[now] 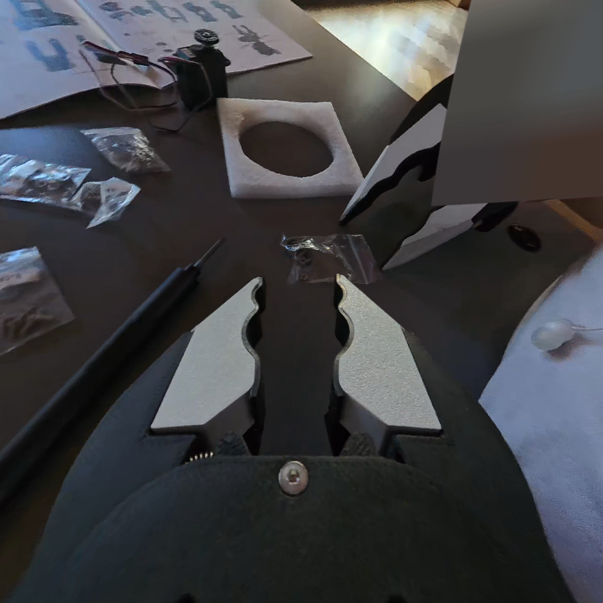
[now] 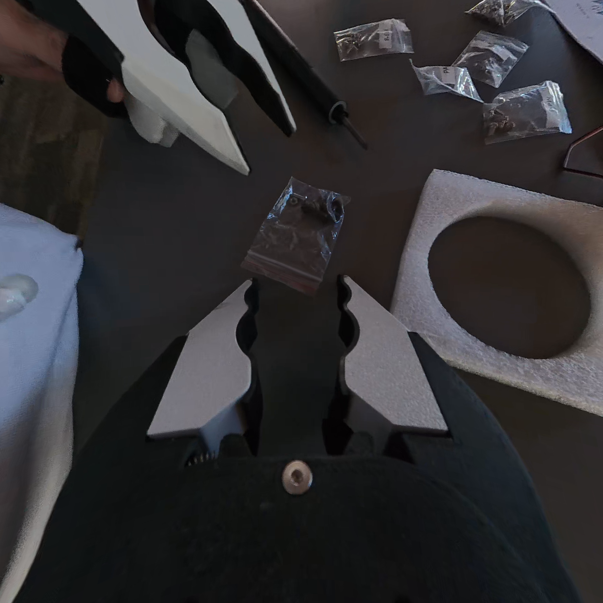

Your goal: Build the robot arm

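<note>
A small clear zip bag [image 1: 329, 257] with dark small parts lies on the dark table [image 1: 182, 215]. My left gripper [image 1: 298, 282] is open and empty, its tips just short of the bag. My right gripper [image 2: 295, 280] is open and empty, its tips at the bag's [image 2: 295, 235] zip edge. The right gripper also shows in the left wrist view [image 1: 362, 244], coming in from the right, tips beside the bag. The left gripper shows in the right wrist view [image 2: 270, 150], held by a hand [image 2: 29, 49], beyond the bag.
A black screwdriver [image 1: 107, 346] lies to the left, also seen in the right wrist view [image 2: 313, 78]. A white foam square with a round hole [image 1: 287, 150] [image 2: 509, 287], a black servo with wires [image 1: 202, 68], several part bags [image 1: 120, 150] [image 2: 525, 111], paper sheets [image 1: 65, 55] and white cloth [image 1: 554, 408] surround it. The grippers' ends are close to 8 centimeters from one another. My right tips are about 20 centimeters from the black screwdriver [image 1: 107, 346], my left tips only 9 centimeters.
</note>
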{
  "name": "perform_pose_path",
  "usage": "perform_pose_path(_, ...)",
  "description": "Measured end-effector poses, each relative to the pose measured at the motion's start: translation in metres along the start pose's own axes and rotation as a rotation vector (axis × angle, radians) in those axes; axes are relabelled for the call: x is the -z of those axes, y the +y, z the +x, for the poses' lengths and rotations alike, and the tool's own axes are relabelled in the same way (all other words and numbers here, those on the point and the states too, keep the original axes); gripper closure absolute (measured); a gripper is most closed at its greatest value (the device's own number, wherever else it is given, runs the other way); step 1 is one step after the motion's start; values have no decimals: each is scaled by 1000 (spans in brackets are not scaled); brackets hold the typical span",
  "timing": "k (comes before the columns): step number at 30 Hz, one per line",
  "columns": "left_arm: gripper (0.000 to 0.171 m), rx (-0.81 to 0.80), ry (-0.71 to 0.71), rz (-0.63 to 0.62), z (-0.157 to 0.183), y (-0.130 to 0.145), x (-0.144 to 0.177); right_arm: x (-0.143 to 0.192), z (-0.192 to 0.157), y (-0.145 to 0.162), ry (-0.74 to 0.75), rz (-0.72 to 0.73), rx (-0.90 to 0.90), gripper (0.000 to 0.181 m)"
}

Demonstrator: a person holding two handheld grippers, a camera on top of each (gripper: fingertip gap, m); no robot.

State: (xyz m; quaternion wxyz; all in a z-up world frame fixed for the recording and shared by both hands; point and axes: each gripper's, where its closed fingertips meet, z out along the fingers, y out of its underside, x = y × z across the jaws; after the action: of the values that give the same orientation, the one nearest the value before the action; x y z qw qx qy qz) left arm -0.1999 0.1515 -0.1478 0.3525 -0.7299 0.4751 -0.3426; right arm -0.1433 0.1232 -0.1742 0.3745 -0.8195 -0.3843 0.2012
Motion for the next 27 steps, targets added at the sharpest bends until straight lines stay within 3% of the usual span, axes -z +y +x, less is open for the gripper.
perform_pose_path(3,130,-78,0,-57,0,2,-14,1,1,1,6,-4,22,138)
perform_pose_path(8,141,-136,42,-154,5,13,-26,0,1,1,-3,-4,33,151)
perform_pose_path(13,156,-150,76,-167,11,14,-29,1,-3,1,24,-5,104,180)
perform_pose_path(18,163,-135,102,-173,13,14,-30,3,-10,3,51,-4,193,181)
perform_pose_path(27,120,-170,103,-158,11,17,-10,19,-16,-16,-66,143,31,181)
